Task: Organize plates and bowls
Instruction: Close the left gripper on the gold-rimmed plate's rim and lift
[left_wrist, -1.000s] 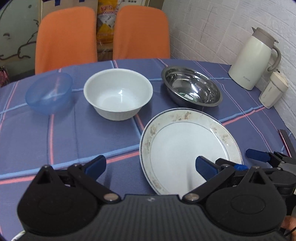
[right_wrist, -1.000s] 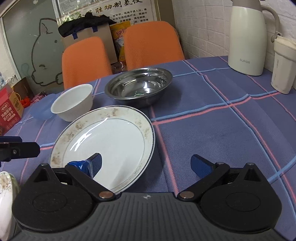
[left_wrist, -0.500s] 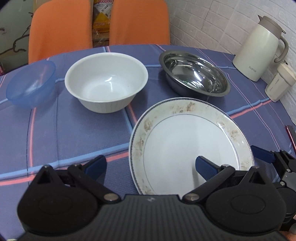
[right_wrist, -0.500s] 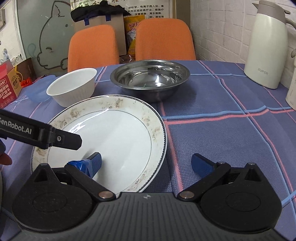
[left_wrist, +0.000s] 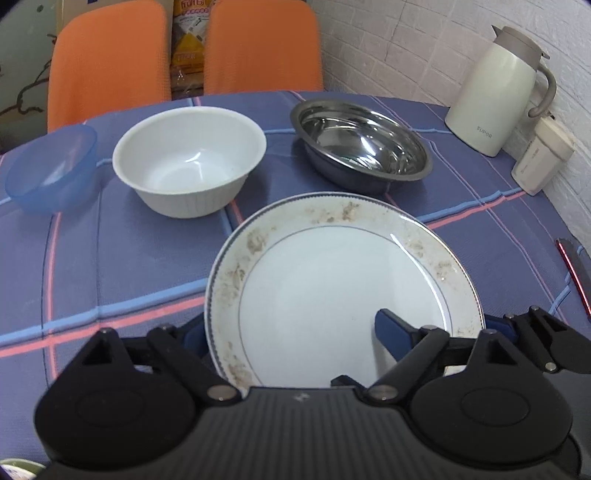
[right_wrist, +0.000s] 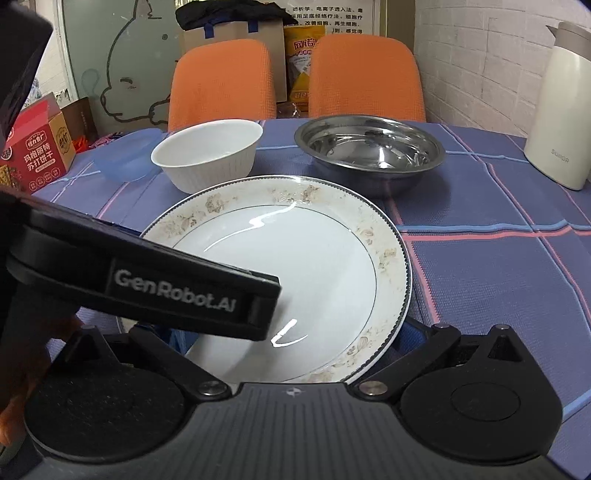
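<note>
A white plate with a faded floral rim (left_wrist: 332, 280) (right_wrist: 295, 258) lies on the blue checked tablecloth close in front of both grippers. My left gripper (left_wrist: 291, 332) is open, one finger over the plate's inside, the other under its left rim. My right gripper (right_wrist: 291, 336) is open with the plate's near edge between its fingers; both tips are mostly hidden under the plate. The left gripper's body (right_wrist: 155, 284) crosses the right wrist view. Behind stand a white bowl (left_wrist: 188, 158) (right_wrist: 207, 155), a steel bowl (left_wrist: 362, 144) (right_wrist: 369, 151) and a blue plastic bowl (left_wrist: 48, 166) (right_wrist: 125, 158).
A cream thermos jug (left_wrist: 495, 92) (right_wrist: 561, 110) and a small white container (left_wrist: 543, 158) stand at the right by the brick wall. Two orange chairs (left_wrist: 107, 59) (right_wrist: 365, 74) stand behind the table. A red snack box (right_wrist: 33, 147) is at the left.
Both grippers have moved forward onto the plate's near edge, so its rim now lies between the fingers of each. The left gripper now crosses far into the right wrist view.
</note>
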